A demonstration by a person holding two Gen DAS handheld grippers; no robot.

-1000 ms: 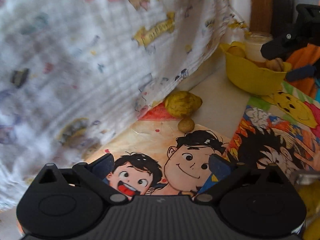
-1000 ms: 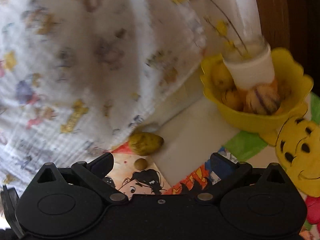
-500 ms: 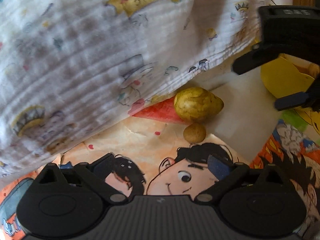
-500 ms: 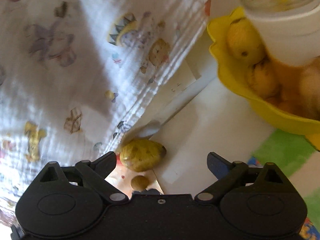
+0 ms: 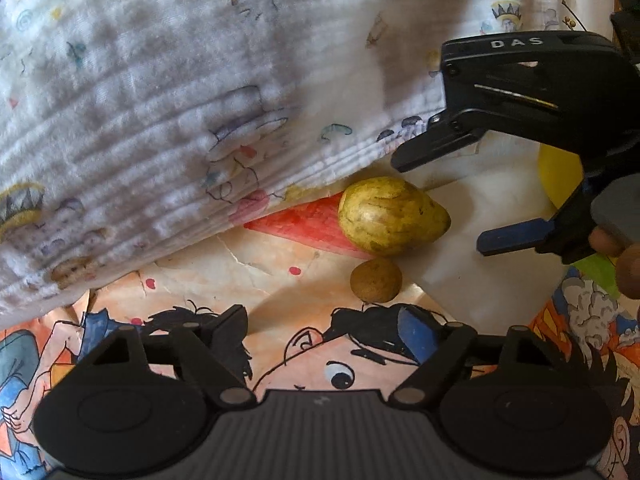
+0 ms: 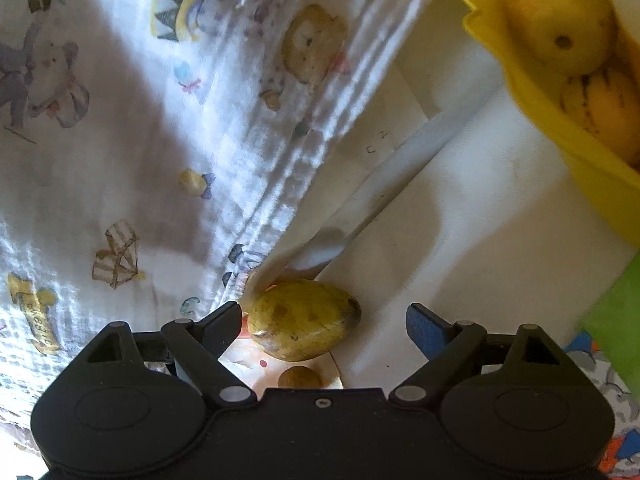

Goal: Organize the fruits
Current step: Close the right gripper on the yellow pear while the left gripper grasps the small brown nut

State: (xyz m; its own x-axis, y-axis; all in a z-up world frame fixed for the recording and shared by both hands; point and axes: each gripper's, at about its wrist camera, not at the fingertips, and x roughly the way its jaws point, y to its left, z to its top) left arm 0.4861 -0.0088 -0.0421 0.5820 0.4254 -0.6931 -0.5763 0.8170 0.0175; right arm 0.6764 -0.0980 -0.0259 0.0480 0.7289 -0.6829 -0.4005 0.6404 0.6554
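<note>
In the right wrist view the right hand-held gripper (image 6: 324, 322) fills the bottom of the frame, its jaws well apart after just having been closing a little, and it grips nothing. The large yellow-green fruit (image 6: 304, 318) lies between its fingertips, nearer the left one, with no pad seen pressing on it. Its long axis runs roughly left to right across the frame, so about in line with the jaws' closing direction, and its narrower end points right. A small round brown fruit (image 6: 298, 377) sits just below it, close against the gripper body.

In the left wrist view the left hand-held gripper (image 5: 322, 326) is at the bottom, jaws also wide, also just having been closing, and empty. The small brown fruit (image 5: 375, 280) lies just beyond its right fingertip, and the large fruit (image 5: 392, 216) touches it or nearly so, farther up, tapered end pointing right. The right hand is judged the nearer to the large fruit.

Farther off, a printed white cloth (image 6: 160, 120) hangs across the upper left, and a yellow bowl (image 6: 560, 132) of fruit sits on the worktop (image 6: 460, 240) at the upper right
</note>
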